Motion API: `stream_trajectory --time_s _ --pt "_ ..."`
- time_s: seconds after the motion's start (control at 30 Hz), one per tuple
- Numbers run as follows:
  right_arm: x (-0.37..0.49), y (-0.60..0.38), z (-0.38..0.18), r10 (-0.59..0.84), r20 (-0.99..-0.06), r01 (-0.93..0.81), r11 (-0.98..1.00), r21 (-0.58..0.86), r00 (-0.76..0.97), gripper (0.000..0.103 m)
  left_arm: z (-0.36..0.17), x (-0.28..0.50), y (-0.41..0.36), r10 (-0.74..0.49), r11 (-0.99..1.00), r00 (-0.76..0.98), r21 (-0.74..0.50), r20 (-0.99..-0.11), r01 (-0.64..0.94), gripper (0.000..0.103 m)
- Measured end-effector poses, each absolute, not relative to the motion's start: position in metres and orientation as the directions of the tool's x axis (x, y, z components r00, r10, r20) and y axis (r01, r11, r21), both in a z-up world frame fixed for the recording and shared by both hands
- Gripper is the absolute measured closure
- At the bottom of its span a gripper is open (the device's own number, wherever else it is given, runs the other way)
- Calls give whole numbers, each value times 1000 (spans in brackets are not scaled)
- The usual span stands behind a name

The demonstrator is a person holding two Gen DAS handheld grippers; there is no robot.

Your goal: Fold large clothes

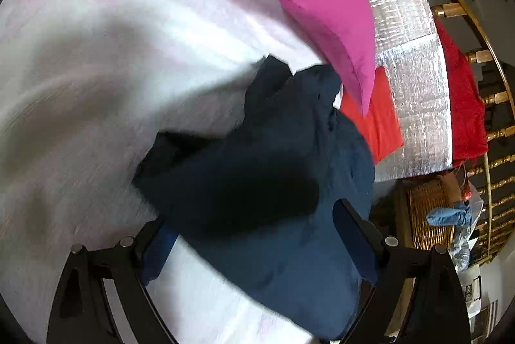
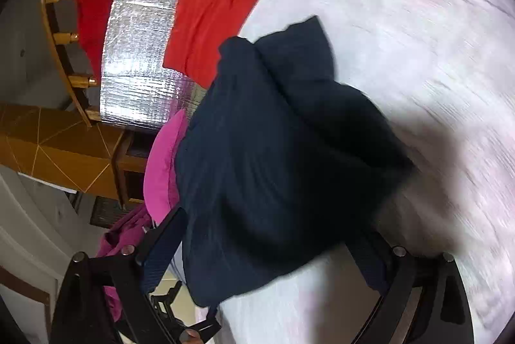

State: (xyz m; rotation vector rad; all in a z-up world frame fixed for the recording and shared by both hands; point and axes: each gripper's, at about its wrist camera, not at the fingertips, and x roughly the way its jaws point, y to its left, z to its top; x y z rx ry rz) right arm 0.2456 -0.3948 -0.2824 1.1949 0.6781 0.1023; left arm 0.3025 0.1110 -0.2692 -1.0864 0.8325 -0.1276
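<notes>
The crumpled dark navy garment (image 1: pixel 273 157) lies on the pale pink bed sheet (image 1: pixel 96 54), near its edge. Both left gripper (image 1: pixel 257 234) and right gripper (image 2: pixel 267 247) fingers stand wide apart, gripping nothing; bare sheet is beyond.

Left black two-finger gripper (image 1: pixel 257 234): jaws spread wide, blue-padded fingers (image 1: pixel 157 250) entering frame at 7 and 5 o'clock, pitched downward, pads pressing on nothing.

Right black two-finger gripper (image 2: pixel 267 247): jaws likewise wide apart, blue-padded fingers (image 2: pixel 161 250) at 7 and 5 o'clock, tilted downward, nothing clamped.
</notes>
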Motion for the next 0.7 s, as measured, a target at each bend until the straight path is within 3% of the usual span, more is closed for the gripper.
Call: stream_trajectory --time_s 0.13,0.2,0.27,0.33,0.43,0.53,0.7 --pt "270 -390 -277 372 -474 298 441 847 798 6 -272 317 109 -479 482 718 -835 -505 -266 10" --pt "281 -383 -276 342 -514 317 489 812 787 12 -275 320 111 -492 471 724 -847 -484 -247 11" --pt "287 -381 -281 332 -554 345 515 785 764 49 -277 321 116 -476 452 739 -854 -476 -259 31" --pt "283 -384 -283 330 -543 345 499 795 772 56 -280 323 118 -484 439 739 -861 -469 -259 55" --pt "280 -375 -262 293 -565 324 583 745 772 67 -264 314 117 -462 491 752 -842 -471 -226 74" --pt "270 -371 -243 273 -561 301 623 722 782 72 -243 311 110 -432 564 765 -805 -478 -184 81" --pt "222 -379 -232 280 -511 246 630 736 812 73 -218 274 113 -464 586 743 -796 -483 -151 82"
